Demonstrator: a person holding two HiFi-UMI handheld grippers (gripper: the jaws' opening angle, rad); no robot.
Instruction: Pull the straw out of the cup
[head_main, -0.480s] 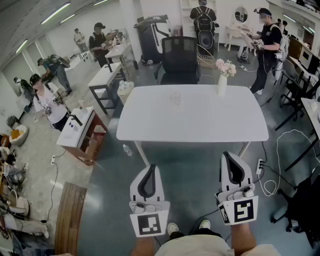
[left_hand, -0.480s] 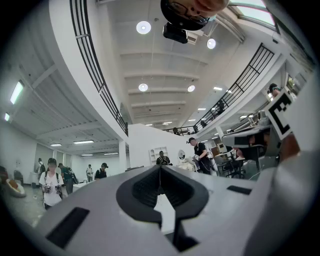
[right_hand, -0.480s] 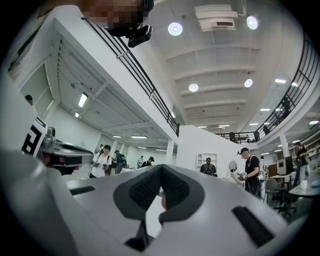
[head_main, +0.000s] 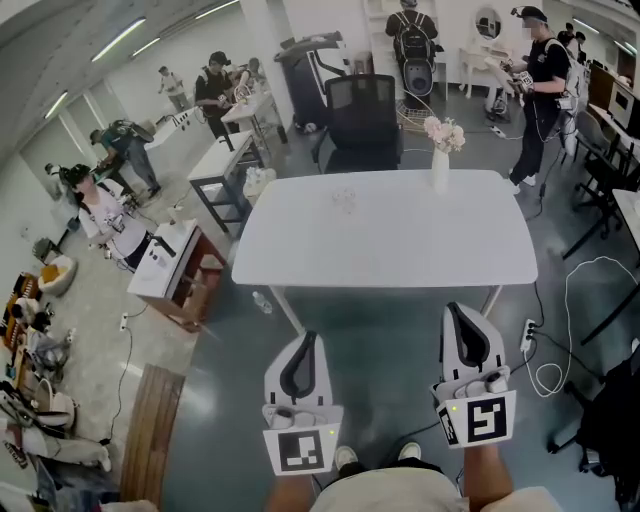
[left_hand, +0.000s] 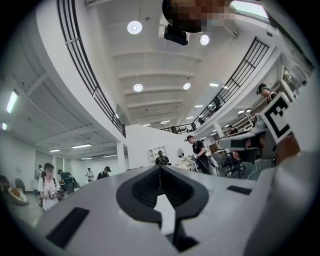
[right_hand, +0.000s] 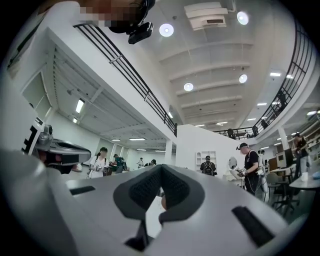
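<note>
A small clear cup (head_main: 345, 199) stands on the white table (head_main: 400, 250), toward its far side and left of centre; it is too small to make out a straw in it. My left gripper (head_main: 306, 340) and right gripper (head_main: 454, 312) hang side by side close to my body, short of the table's near edge and well apart from the cup. Both are shut with nothing between the jaws. In the left gripper view the left gripper (left_hand: 160, 171) points slightly upward at the hall, as does the right gripper (right_hand: 161, 172) in its own view.
A white vase of pink flowers (head_main: 441, 160) stands at the table's far right. Behind the table is a black office chair (head_main: 362, 120). Cables and a power strip (head_main: 524, 335) lie on the floor at right. A low cabinet (head_main: 175, 270) stands left. Several people work around the hall.
The head view has shifted slightly. Both grippers keep their place in front of my body and stay shut.
</note>
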